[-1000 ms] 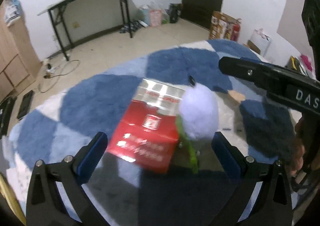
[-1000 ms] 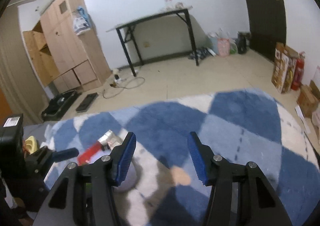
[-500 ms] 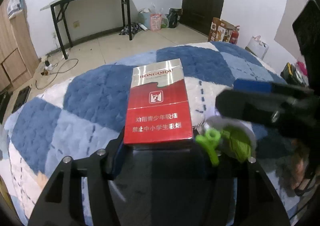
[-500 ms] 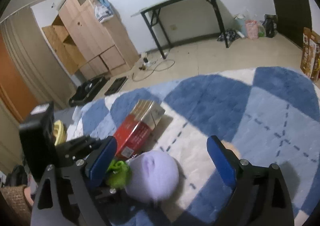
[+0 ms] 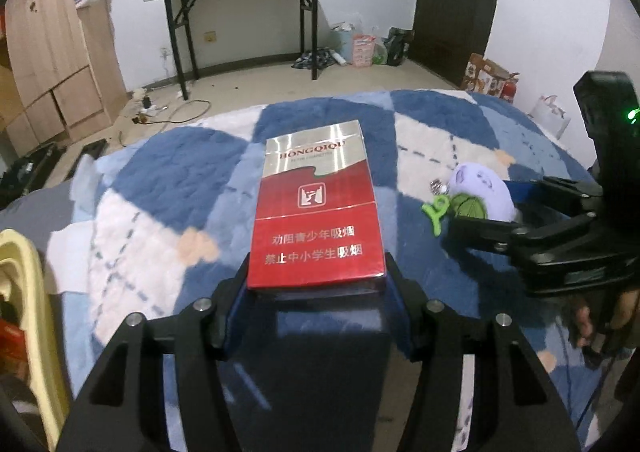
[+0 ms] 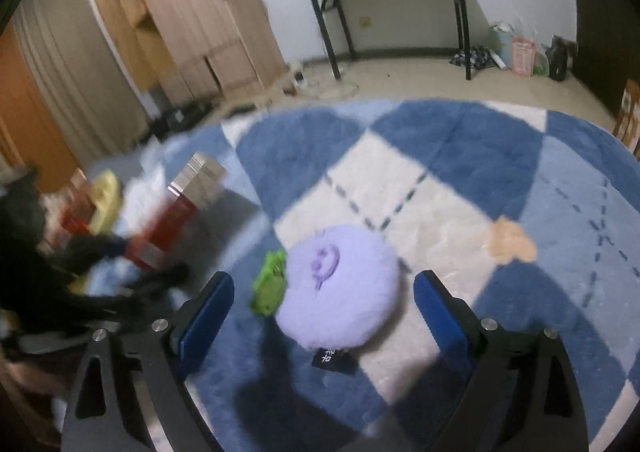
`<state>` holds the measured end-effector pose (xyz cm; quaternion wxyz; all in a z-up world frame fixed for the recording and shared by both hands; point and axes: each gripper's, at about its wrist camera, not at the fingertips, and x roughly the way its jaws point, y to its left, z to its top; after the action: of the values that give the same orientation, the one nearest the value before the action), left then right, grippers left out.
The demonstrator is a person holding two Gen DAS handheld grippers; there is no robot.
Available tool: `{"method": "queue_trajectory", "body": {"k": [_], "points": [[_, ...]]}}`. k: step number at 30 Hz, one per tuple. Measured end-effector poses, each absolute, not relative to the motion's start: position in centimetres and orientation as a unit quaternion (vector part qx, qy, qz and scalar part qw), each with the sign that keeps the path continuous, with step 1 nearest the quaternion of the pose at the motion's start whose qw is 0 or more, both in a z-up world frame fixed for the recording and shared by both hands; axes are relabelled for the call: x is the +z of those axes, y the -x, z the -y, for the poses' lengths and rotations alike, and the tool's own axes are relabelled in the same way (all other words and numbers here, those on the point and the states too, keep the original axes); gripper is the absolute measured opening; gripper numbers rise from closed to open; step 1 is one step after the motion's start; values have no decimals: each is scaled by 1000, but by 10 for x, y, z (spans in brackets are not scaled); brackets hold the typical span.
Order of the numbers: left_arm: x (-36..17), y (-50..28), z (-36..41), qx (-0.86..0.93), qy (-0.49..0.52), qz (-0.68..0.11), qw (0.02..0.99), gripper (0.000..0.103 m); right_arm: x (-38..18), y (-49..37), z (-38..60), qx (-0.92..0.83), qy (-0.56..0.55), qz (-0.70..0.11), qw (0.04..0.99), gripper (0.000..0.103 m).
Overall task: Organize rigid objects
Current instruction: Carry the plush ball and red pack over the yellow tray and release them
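Blue/white checked rug (image 5: 180,172) as work surface. L gripper (image 5: 316,284) now clamps red cig box (image 5: 316,220), lifted vs 1 s ago; R gripper (image 6: 320,308) wide, straddling purple plush (image 6: 338,284) w/o contact. Box prob ready for yellow bin (image 5: 24,292).

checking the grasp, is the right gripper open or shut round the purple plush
Open: the right gripper has its blue pads wide apart either side of the purple plush, not touching it.

Black left gripper (image 5: 316,276) with silver screws, right gripper (image 6: 324,316) with blue pads (image 6: 206,318), bare skin
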<state>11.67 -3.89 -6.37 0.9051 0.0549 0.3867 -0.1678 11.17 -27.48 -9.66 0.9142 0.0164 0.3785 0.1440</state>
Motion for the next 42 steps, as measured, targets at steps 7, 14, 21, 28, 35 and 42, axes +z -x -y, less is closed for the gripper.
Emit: {"method": "queue_trajectory", "body": {"k": [7,14,21,28,35,42], "points": [[-24,-99,15,-139,-49,-357,922,59,-68,-95,280,122,-12,-324,938,54],[39,-63,-63,-75,-21,-316,946,59,-13,-62,234,196,20,-265,944,54],[74,-26,-175,35,1,-306,951,59,21,-39,120,320,42,-262,909,54],[18,-4,-256,123,60,-358,924,59,-1,-42,-6,388,132,-302,860,54],[-37,-19,-283,118,101,-418,895,59,-41,-80,-71,400,188,-346,828,54],[-54,-32,-280,123,114,-441,882,59,-57,-103,-108,405,197,-360,817,54]]}}
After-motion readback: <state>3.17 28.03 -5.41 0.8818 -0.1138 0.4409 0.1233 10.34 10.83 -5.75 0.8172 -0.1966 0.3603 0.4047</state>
